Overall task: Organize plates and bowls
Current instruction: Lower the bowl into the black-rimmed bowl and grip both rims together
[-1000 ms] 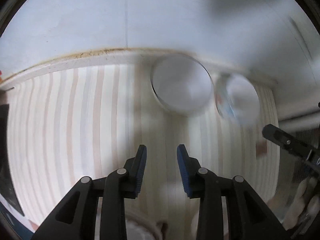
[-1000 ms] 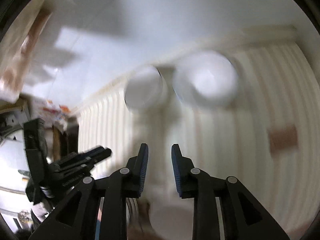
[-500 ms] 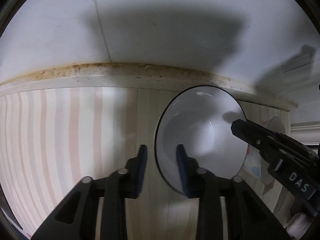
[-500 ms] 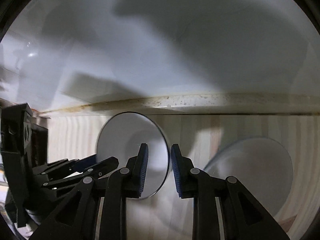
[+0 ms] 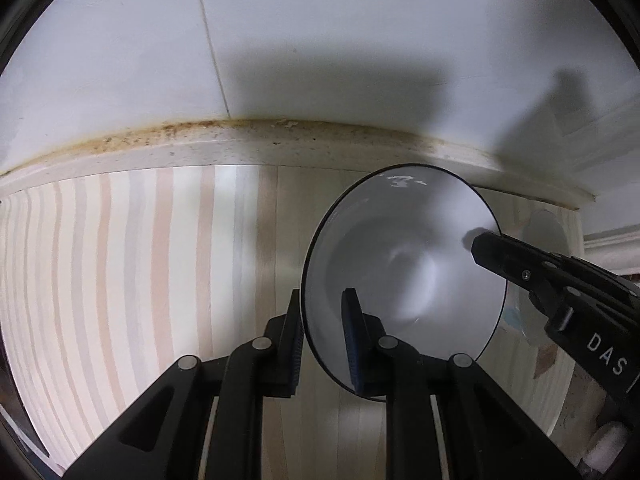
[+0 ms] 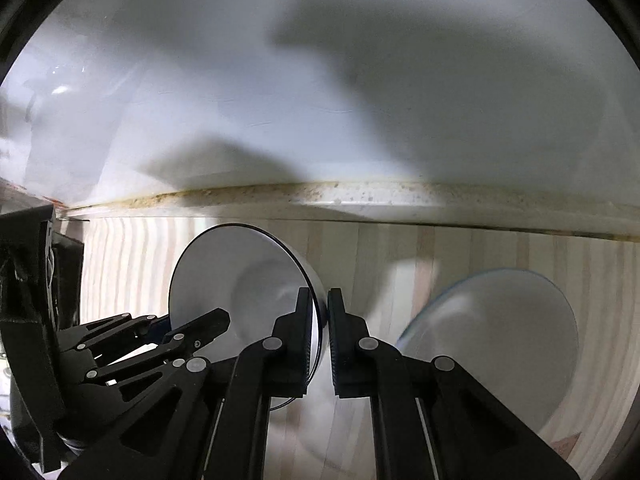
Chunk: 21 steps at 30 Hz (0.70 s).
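White bowl [image 5: 404, 264] is clamped at opposite rims, nine o'clock by left gripper [image 5: 324, 344], three o'clock by right gripper [image 6: 318, 336], probably for a level lift.

Dim, cool light. Hard gripper shadows thrown up the white wall [image 5: 320, 40]. Small glare fleck on white bowl [image 5: 404, 264] rim. Second dish [image 6: 492, 332] motion-blurred. Heavy fisheye bending, black vignette at corners.
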Tool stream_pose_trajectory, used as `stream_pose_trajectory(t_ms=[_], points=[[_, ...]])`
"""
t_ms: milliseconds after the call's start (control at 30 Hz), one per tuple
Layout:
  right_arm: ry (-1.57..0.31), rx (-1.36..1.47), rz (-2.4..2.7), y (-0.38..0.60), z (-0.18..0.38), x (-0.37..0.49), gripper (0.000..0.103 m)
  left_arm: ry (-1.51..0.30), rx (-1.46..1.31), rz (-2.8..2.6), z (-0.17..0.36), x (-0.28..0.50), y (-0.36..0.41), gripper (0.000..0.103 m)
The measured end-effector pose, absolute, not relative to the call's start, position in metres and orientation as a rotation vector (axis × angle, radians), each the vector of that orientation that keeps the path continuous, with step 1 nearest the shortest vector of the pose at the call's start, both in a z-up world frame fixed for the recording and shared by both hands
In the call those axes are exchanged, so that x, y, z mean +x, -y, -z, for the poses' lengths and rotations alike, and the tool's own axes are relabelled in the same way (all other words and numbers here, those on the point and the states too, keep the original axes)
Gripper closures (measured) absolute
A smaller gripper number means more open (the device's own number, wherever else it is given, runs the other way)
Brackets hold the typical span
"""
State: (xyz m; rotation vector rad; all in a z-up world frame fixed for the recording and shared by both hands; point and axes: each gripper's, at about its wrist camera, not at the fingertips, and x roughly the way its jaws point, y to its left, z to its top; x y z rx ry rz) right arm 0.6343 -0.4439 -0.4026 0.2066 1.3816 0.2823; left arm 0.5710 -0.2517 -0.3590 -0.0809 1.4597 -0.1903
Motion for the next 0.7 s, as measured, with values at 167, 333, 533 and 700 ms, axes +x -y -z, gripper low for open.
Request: stream_pose_trajectory(t_ms=[167, 333, 533, 700], points=[[-1.360, 0.235, -0.298, 0.447, 0.383, 0.612, 0.094, -1.415, -0.050, 0.213, 0.327, 0.543, 0.252, 0.087], [-1.339, 0.256, -0.304, 0.450, 0.359, 0.574, 0.094, -1.367, 0.008, 0.252, 0.290, 0.504, 0.254, 0.087], [-1.309, 0.282, -0.286, 0.458, 0.329, 0.511, 0.094, -1.333, 0.047, 0.309, 0.263, 0.460, 0.250, 0.087], [-1.294, 0.306, -0.274, 0.463, 0.307, 0.457, 0.094, -1.341, 0.067, 0.366, 0.252, 0.426, 0.253, 0.087]])
